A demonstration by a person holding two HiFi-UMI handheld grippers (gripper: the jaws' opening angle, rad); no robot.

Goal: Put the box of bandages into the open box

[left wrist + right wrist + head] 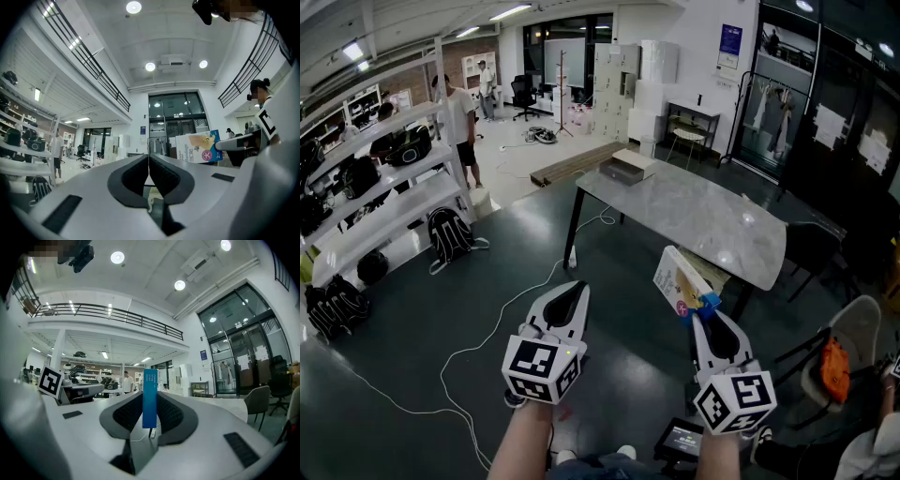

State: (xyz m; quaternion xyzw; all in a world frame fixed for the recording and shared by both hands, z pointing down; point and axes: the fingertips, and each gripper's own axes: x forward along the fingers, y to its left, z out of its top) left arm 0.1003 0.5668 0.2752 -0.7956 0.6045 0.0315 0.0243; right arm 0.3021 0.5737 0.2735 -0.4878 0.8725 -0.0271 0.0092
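Cardboard, likely light, stiff yet crushable: box of bandages, in the air, pinched by one end across its thin sides in the right gripper; left gripper closed, empty; open box well apart on marble table.

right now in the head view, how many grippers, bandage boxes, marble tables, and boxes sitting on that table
grippers: 2 (left gripper, right gripper)
box of bandages: 1, in the right gripper
marble table: 1
box on the table's far corner: 1
total: 5
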